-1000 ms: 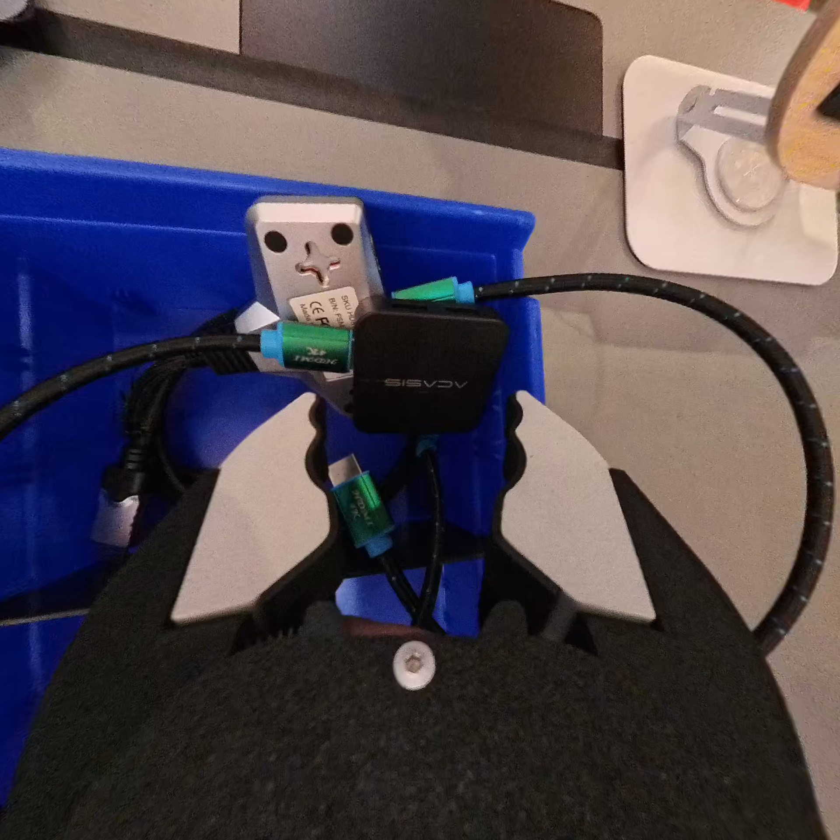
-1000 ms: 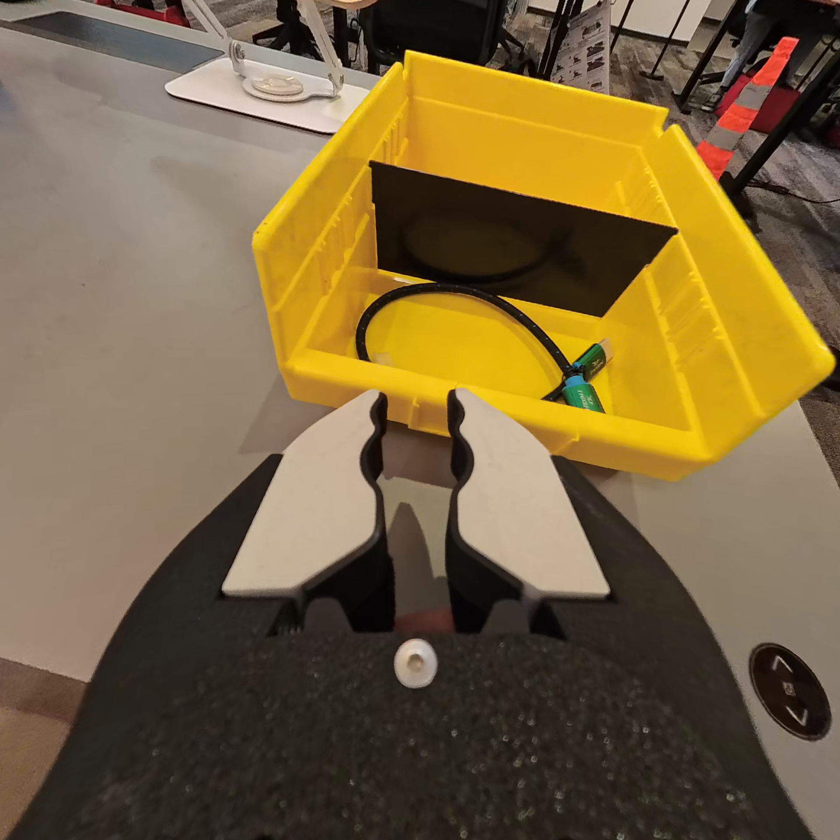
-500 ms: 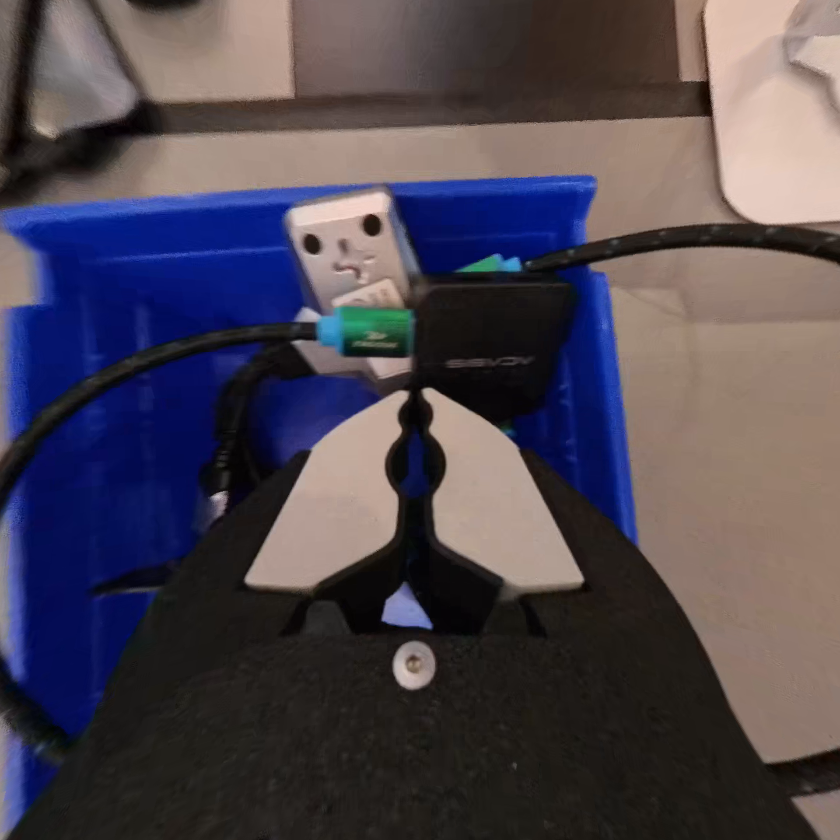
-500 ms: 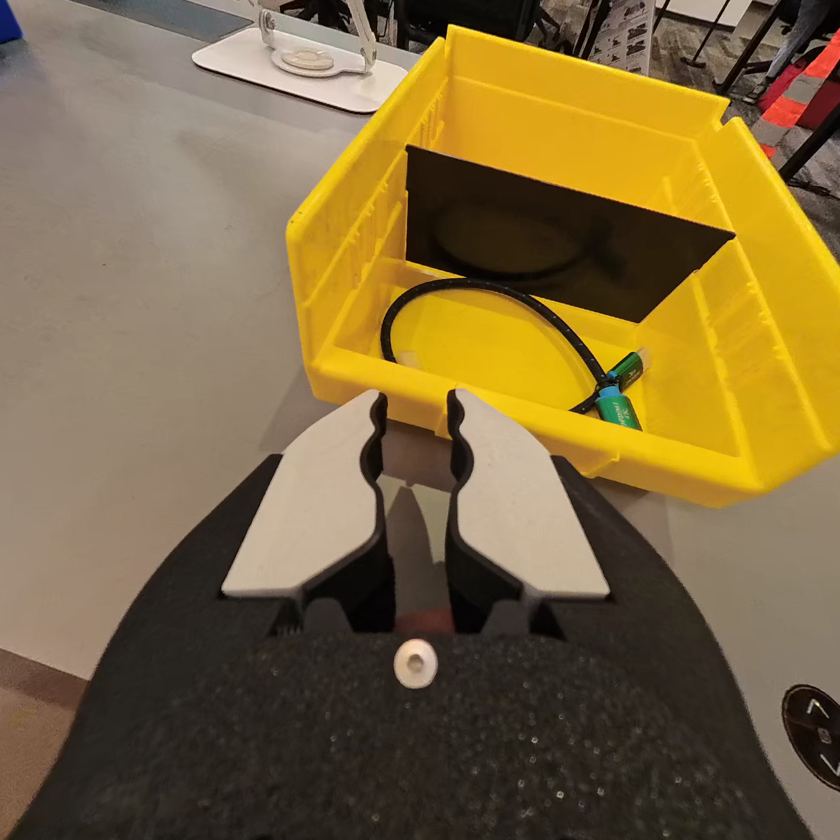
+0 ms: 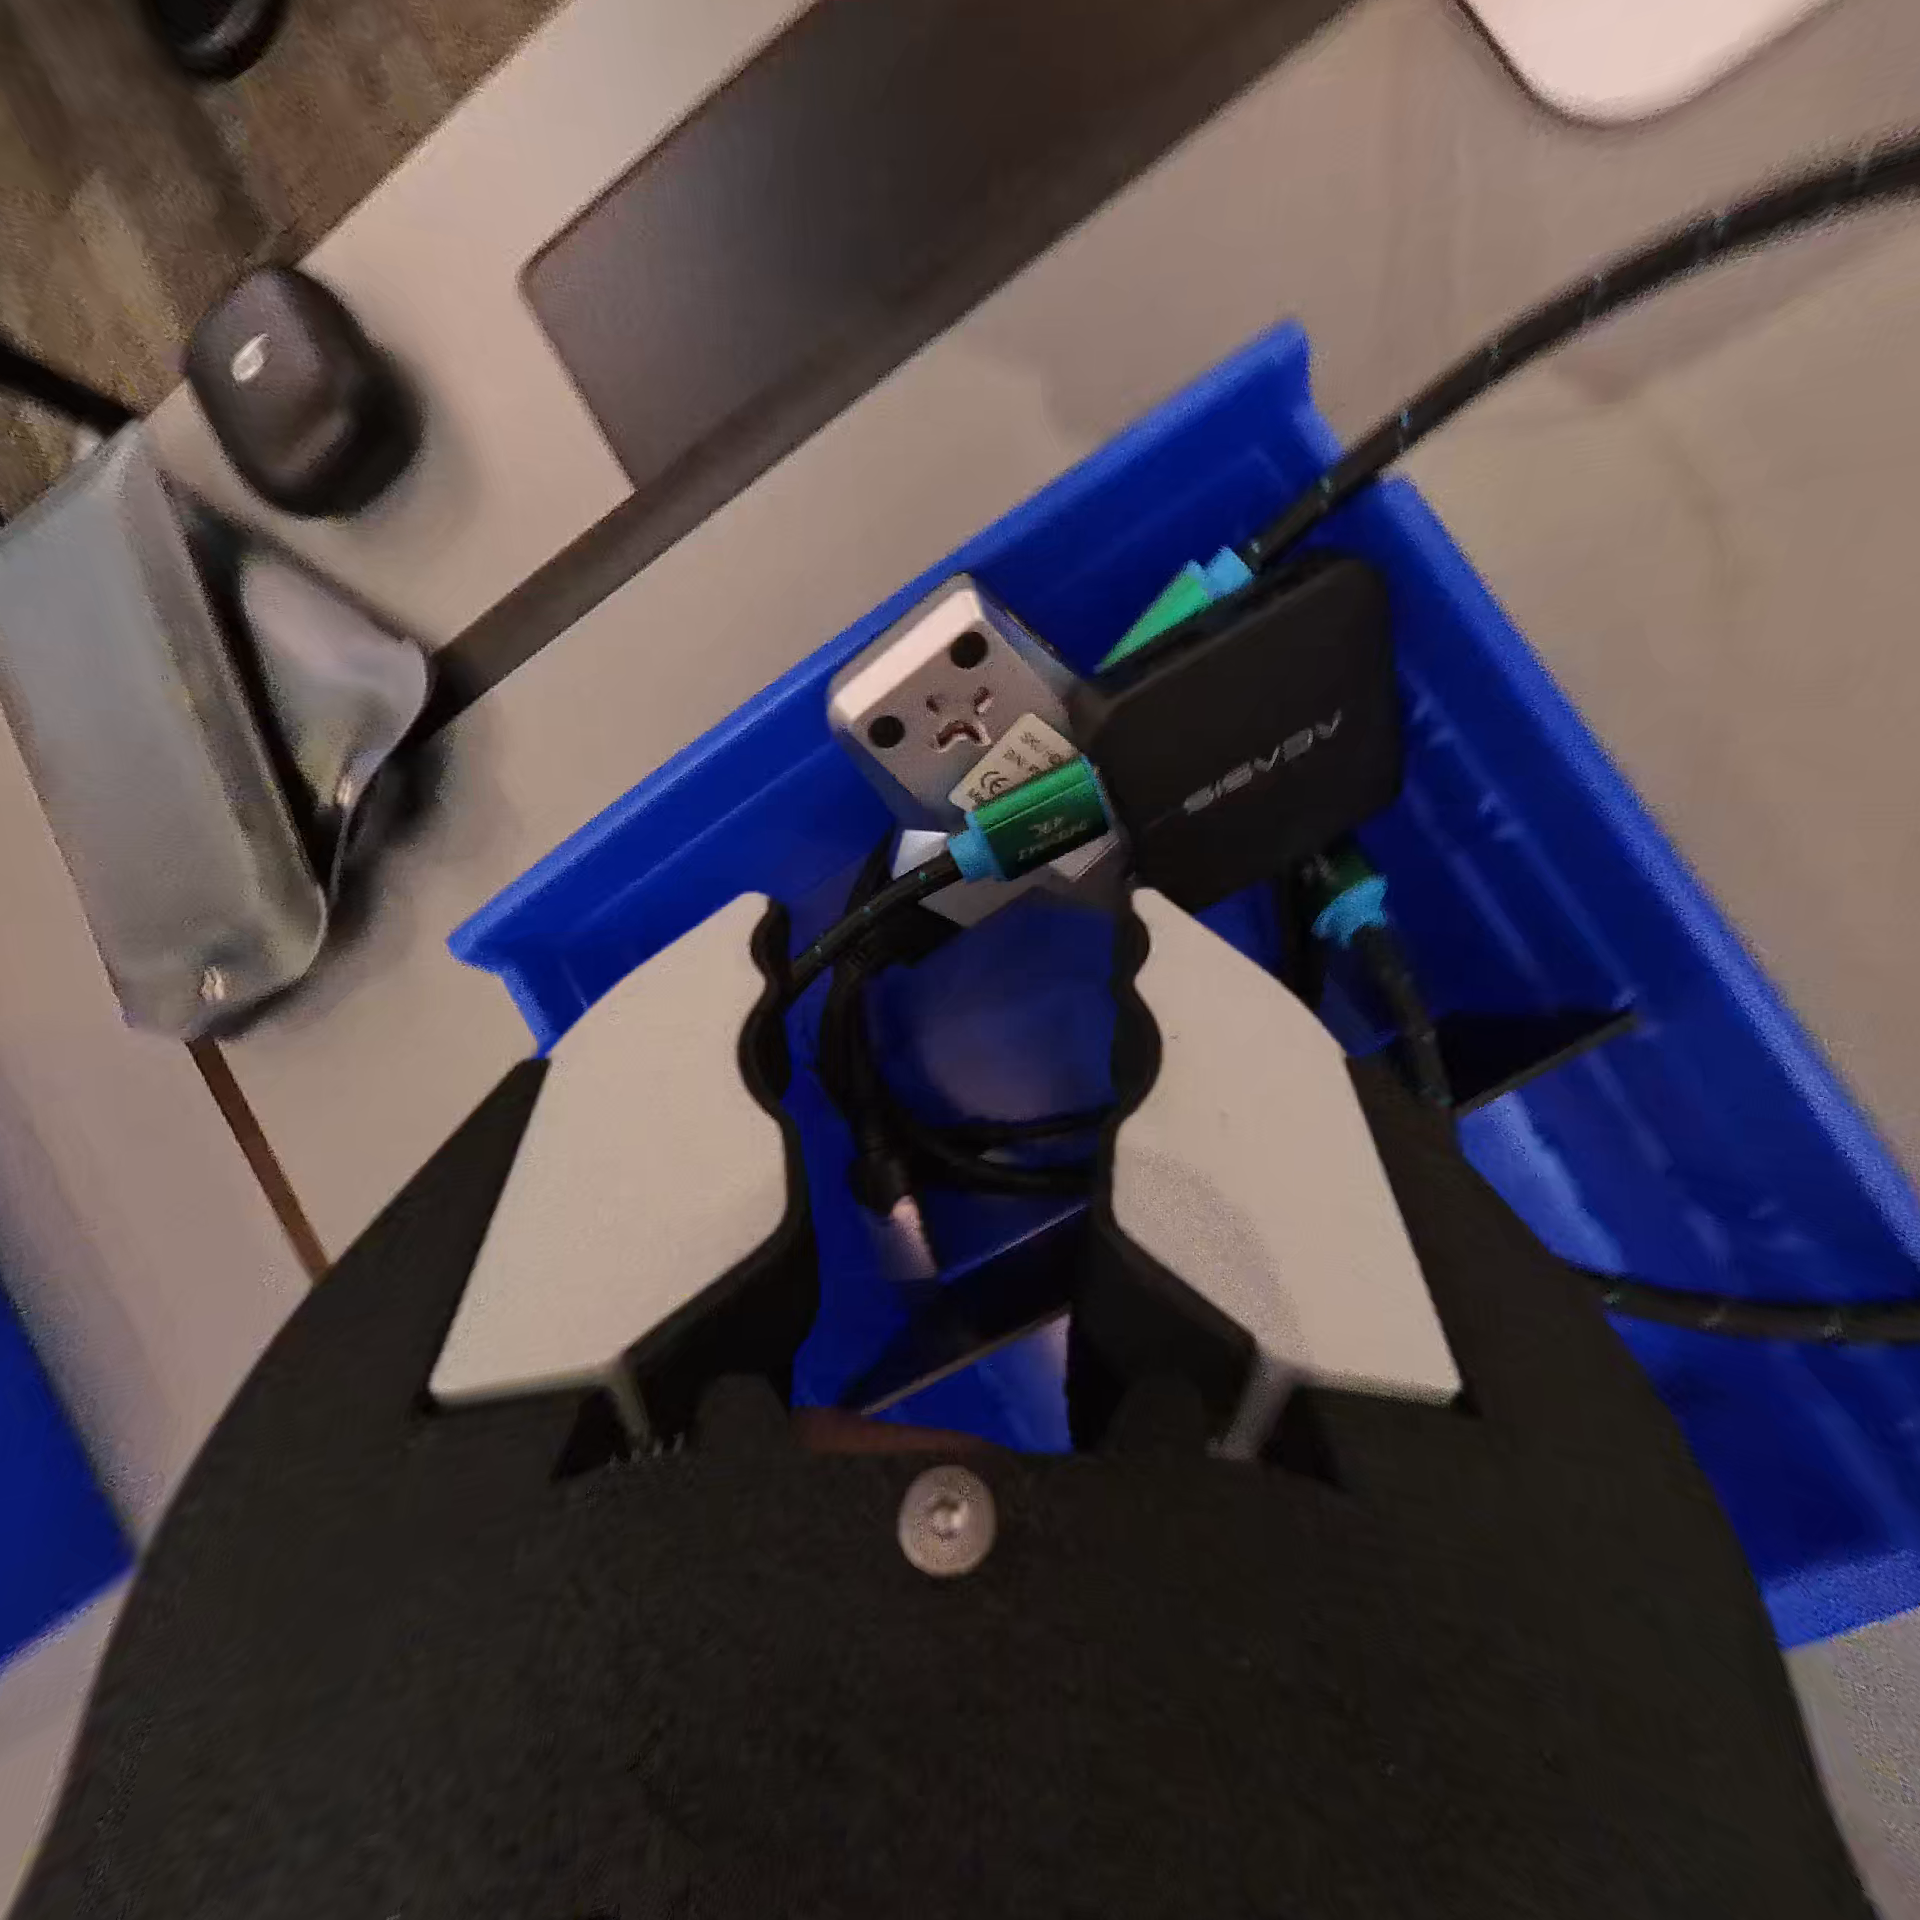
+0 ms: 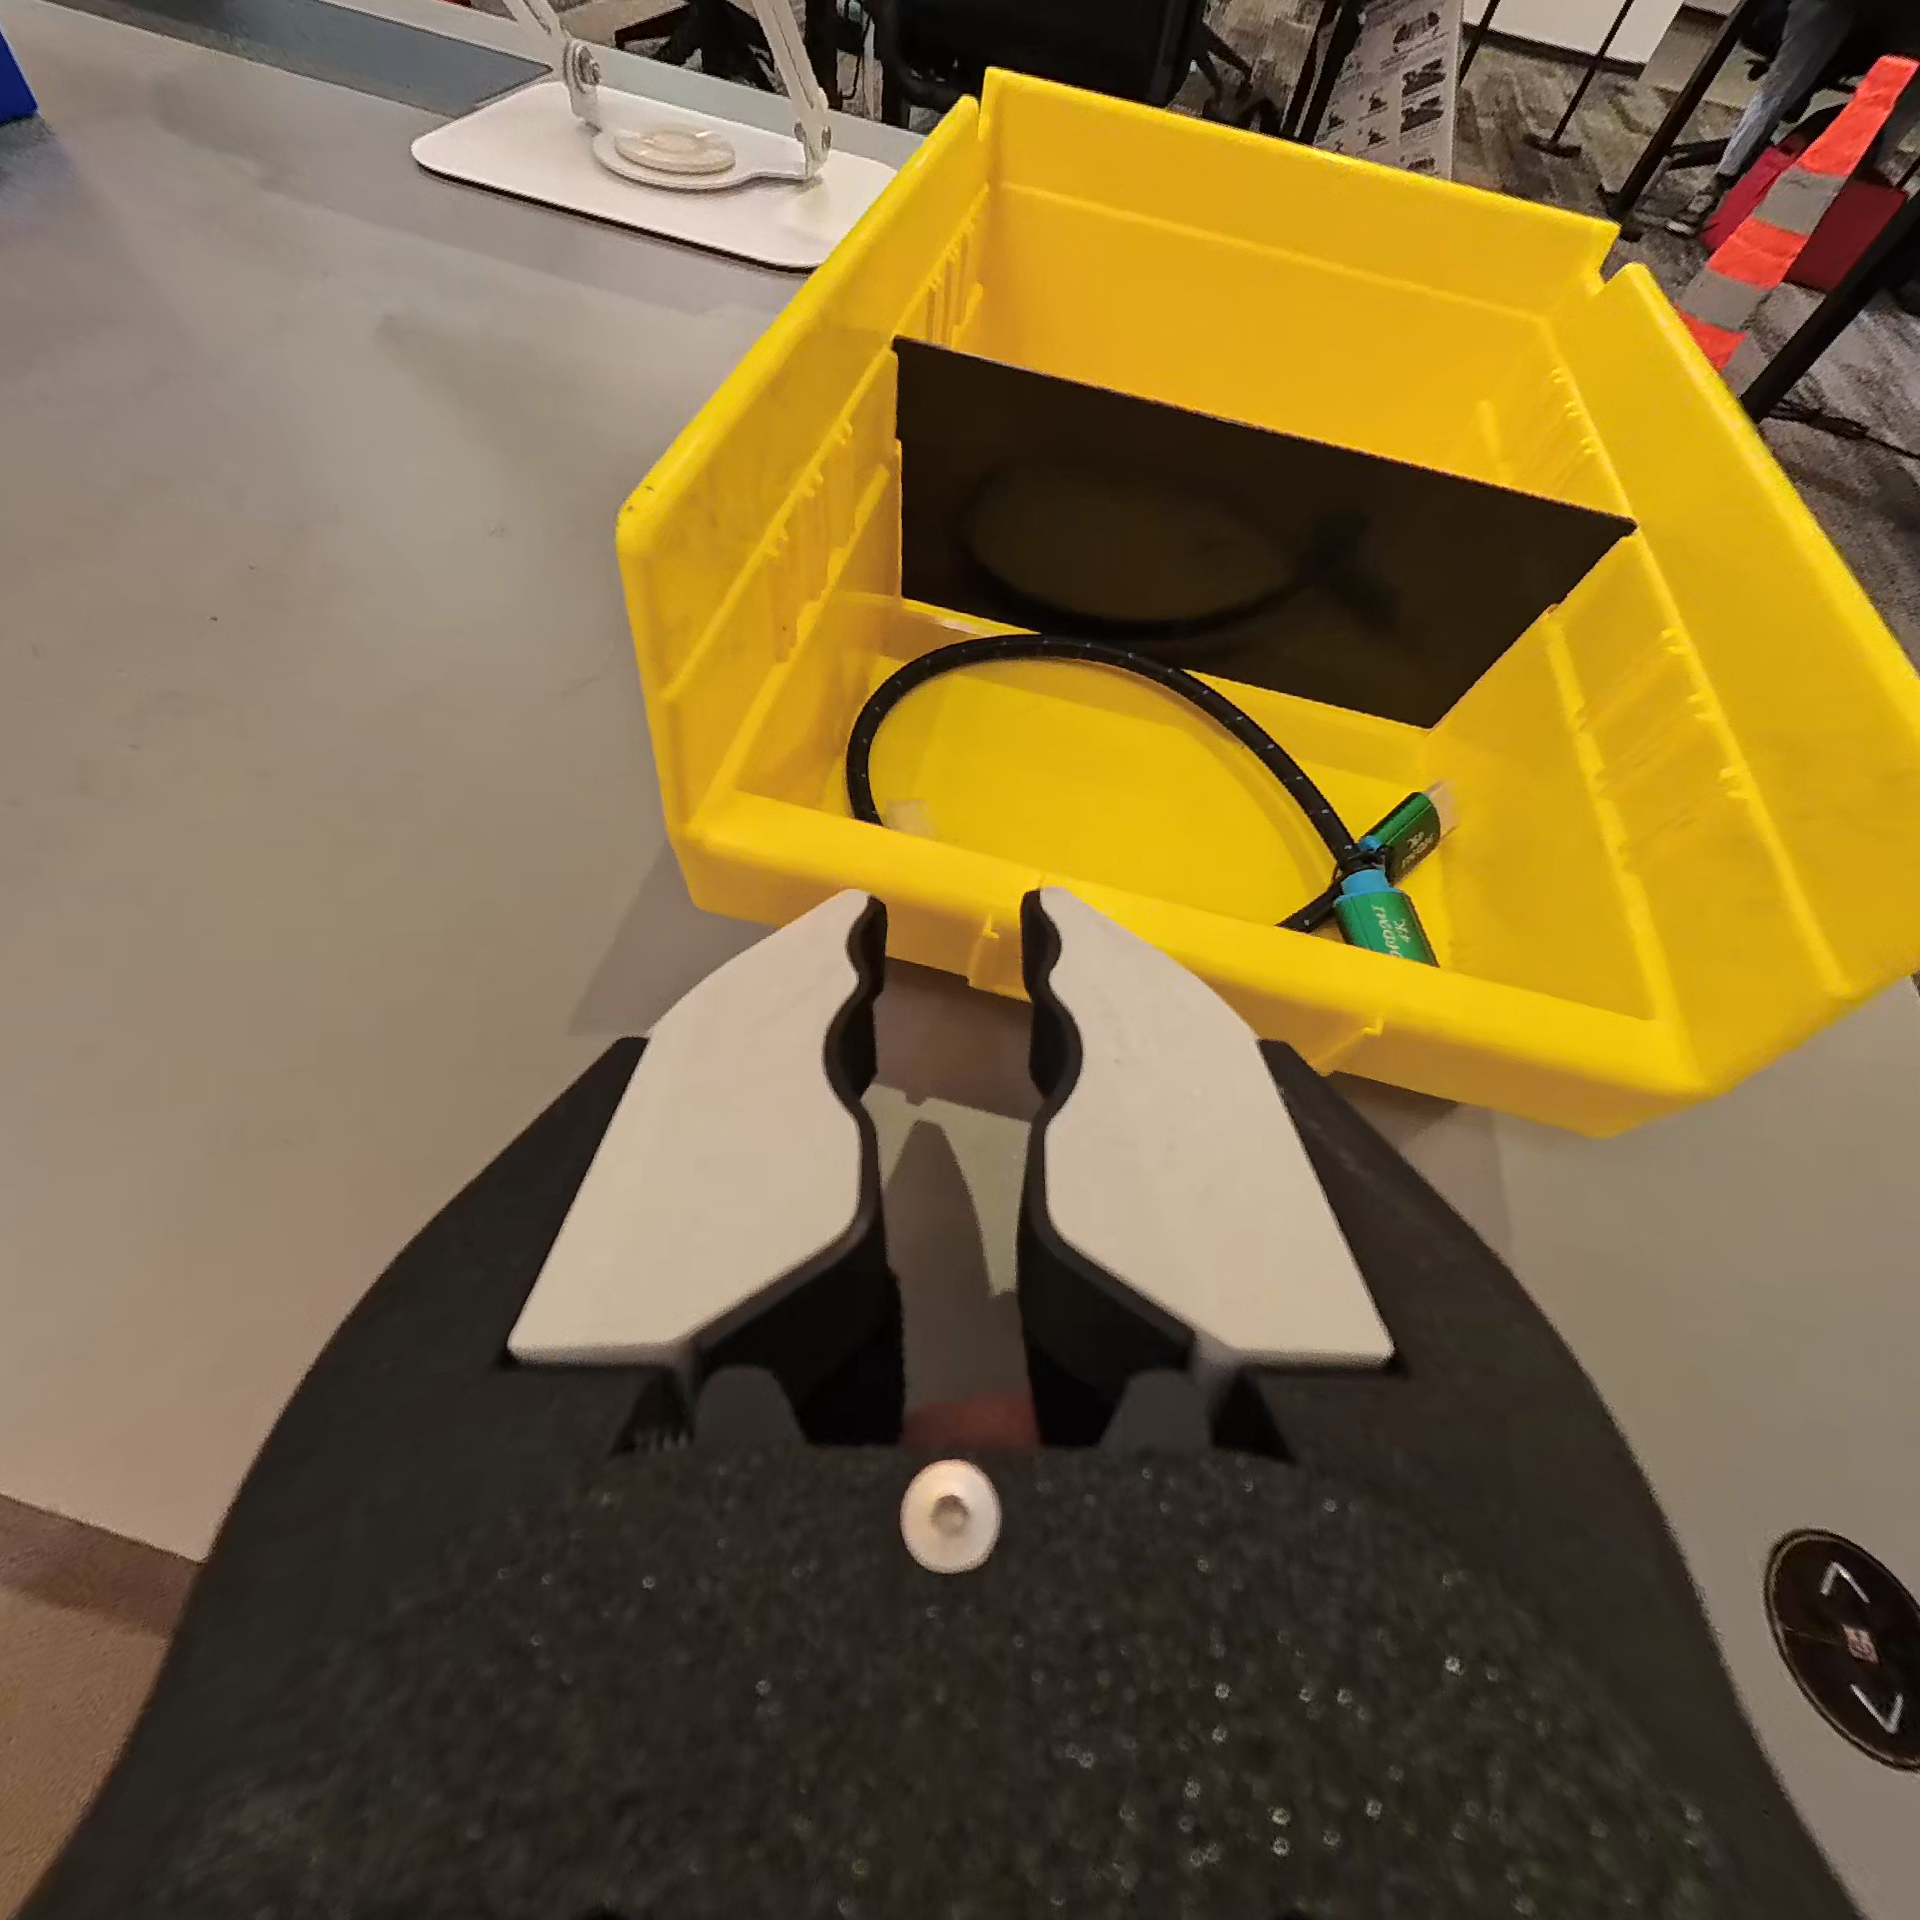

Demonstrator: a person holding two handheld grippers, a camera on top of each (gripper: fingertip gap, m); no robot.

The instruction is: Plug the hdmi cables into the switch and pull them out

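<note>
Reopened since half a second ago, the left tool point(image 5: 945, 914) gapes empty above the switch point(image 5: 1262, 727) in the blue bin point(image 5: 1538, 894), three plugs seated; right tool point(image 6: 954, 914), slightly apart, idles by the spare cable point(image 6: 1049, 665).

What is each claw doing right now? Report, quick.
Left claw: open, holding nothing, over the blue bin just short of the black switch.
Right claw: open, narrow gap, empty, in front of the yellow bin.

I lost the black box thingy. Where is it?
In the left wrist view, the black switch sits at the far right corner of the blue bin, beside a silver box, with green plugs in it.
</note>
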